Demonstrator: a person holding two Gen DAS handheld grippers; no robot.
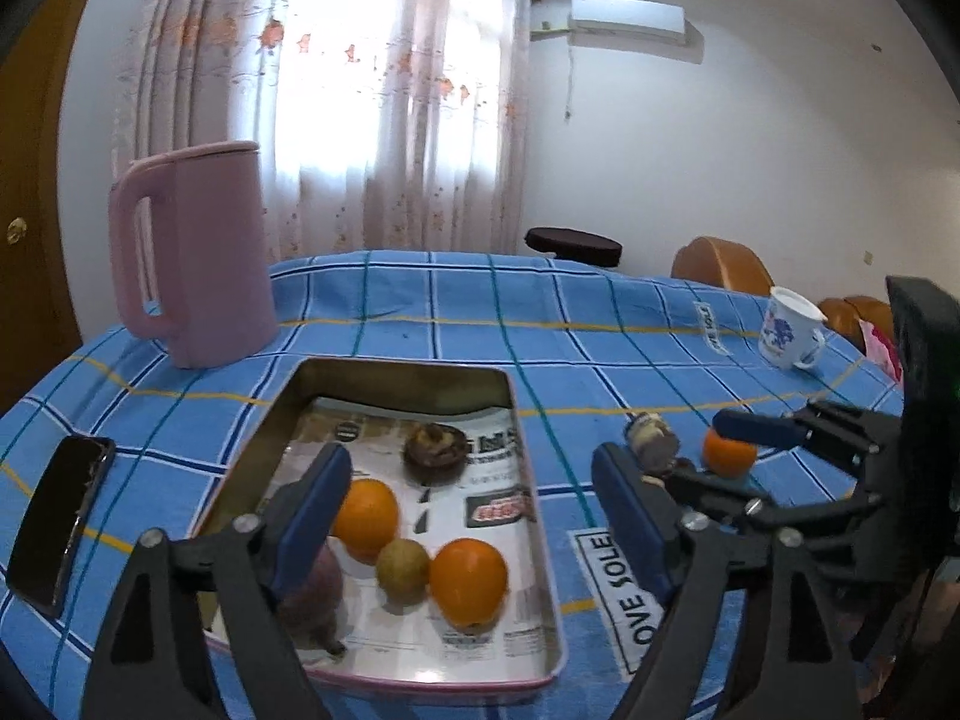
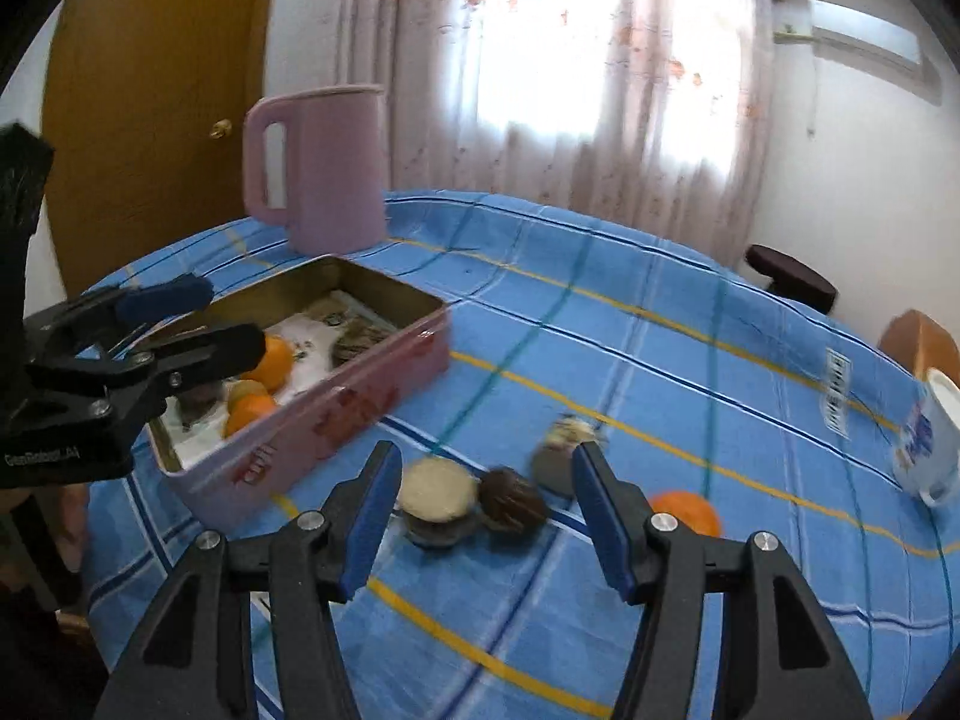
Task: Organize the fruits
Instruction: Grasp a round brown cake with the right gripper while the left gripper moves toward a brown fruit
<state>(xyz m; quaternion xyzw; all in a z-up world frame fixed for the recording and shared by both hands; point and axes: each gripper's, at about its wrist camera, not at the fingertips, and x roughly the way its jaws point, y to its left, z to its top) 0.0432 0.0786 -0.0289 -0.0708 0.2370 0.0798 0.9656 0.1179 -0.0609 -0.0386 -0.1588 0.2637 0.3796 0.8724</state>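
The left hand-held gripper (image 1: 471,510) hung over the pink tin tray (image 1: 543,546), its blue-padded jaws spread wide with nothing between them. Inside the tray, on a printed paper lining, lay two oranges — one toward the middle (image 1: 365,519), one nearer the right wall (image 1: 468,582) — with a small yellow-green fruit (image 1: 402,570) touching both. A dark, cut-open fruit shell (image 1: 433,450) sat farther back, and a purplish fruit (image 1: 315,600) showed partly behind the left finger.

The right hand-held gripper (image 2: 486,516) was also released, jaws apart and holding nothing, poised above loose pieces on the table (image 2: 660,330) beside the tray. Between its fingers lay a pale-topped fruit half (image 2: 435,501) touching a dark brown shell (image 2: 513,501); another cut piece (image 2: 567,435) lay just beyond, blurred. A lone orange (image 2: 687,510) rested on the blue checked tablecloth (image 1: 420,312) just right of the right finger, well apart from the tray.

Behind the tray stood a pink jug (image 1: 192,252), upright, near the table's far left edge. A black phone (image 1: 60,519) lay flat to the left of the tray, and a white mug (image 1: 789,327) with a blue print stood at the far right — it looked tilted, perhaps from the lens. Sheer curtains (image 1: 372,90) covered the bright window.
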